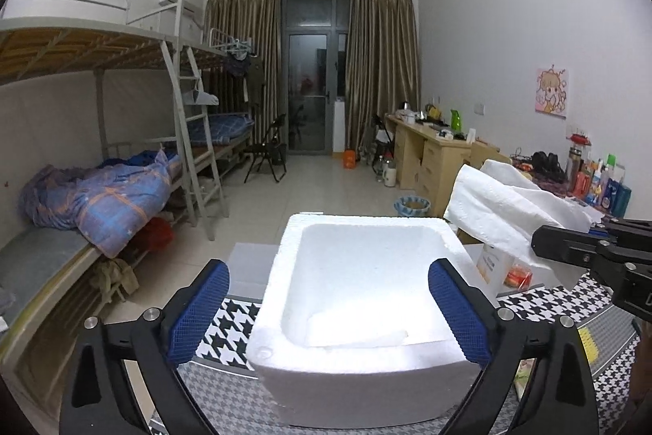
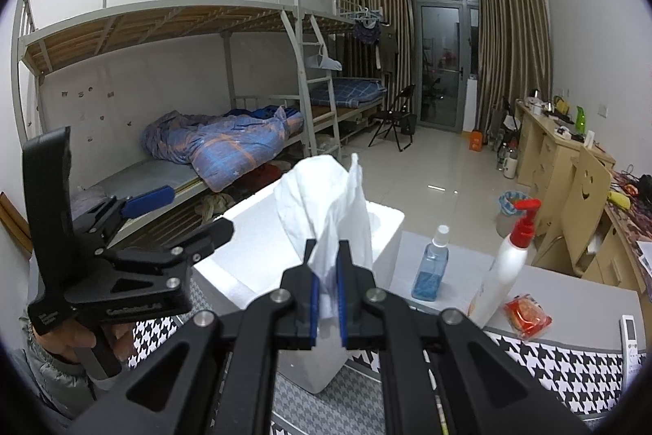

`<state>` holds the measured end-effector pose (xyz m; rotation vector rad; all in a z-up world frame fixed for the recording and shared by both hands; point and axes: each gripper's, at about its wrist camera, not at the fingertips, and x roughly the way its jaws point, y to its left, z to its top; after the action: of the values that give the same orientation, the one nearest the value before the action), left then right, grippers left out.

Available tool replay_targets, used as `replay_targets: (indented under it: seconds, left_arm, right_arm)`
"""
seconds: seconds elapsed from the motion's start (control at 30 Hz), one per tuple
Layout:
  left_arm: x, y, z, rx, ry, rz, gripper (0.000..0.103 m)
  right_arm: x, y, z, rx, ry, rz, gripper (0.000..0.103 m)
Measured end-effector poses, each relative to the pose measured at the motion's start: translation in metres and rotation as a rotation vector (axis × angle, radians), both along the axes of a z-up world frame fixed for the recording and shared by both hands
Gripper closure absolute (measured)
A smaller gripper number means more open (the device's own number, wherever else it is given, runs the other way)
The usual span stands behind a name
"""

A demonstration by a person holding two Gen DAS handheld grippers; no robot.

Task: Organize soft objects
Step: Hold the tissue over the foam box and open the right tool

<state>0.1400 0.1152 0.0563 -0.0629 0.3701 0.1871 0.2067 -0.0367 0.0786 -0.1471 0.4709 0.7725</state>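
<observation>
A white foam box (image 1: 366,221) stands on the houndstooth-covered table (image 1: 228,329). My left gripper (image 1: 328,272) is open, its blue pads spread to either side above the box's near half. Nothing is between them. A flat white sheet (image 1: 354,333) lies on the floor of the box. My right gripper (image 2: 326,251) is shut on a crumpled white paper towel (image 2: 326,198), which stands up from the pads just above the box (image 2: 385,231). From the left wrist view, the towel (image 1: 497,202) hangs at the right, beside the box, in the right gripper (image 1: 538,241). The left gripper (image 2: 191,210) shows at left.
To the right of the box stand a blue spray bottle (image 2: 430,272) and a white pump bottle (image 2: 509,255) with a red top. A red packet (image 2: 527,314) and a remote (image 2: 629,337) lie near them. Bunk beds (image 2: 228,141) line the left wall, desks (image 2: 562,153) the right.
</observation>
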Motion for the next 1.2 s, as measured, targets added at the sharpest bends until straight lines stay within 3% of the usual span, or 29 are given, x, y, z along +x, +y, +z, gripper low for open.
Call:
replay_targets:
  seconds: [0.9, 1.0, 1.13, 1.2]
  left_arm:
    - [-0.024, 0.031, -0.002, -0.013, -0.026, 0.091, 0.001]
    - [-0.024, 0.032, -0.005, -0.011, -0.020, 0.094, 0.001]
    - [-0.024, 0.034, -0.008, -0.014, -0.014, 0.098, 0.001]
    - [-0.024, 0.034, -0.007, -0.012, -0.013, 0.099, 0.001]
  right_arm:
    - [0.023, 0.048, -0.012, -0.057, 0.069, 0.068, 0.093]
    - [0.029, 0.051, -0.014, -0.060, 0.087, 0.062, 0.081]
    - [0.035, 0.055, -0.019, -0.075, 0.107, 0.076, 0.044]
    - [0.036, 0.055, -0.022, -0.084, 0.113, 0.069, 0.038]
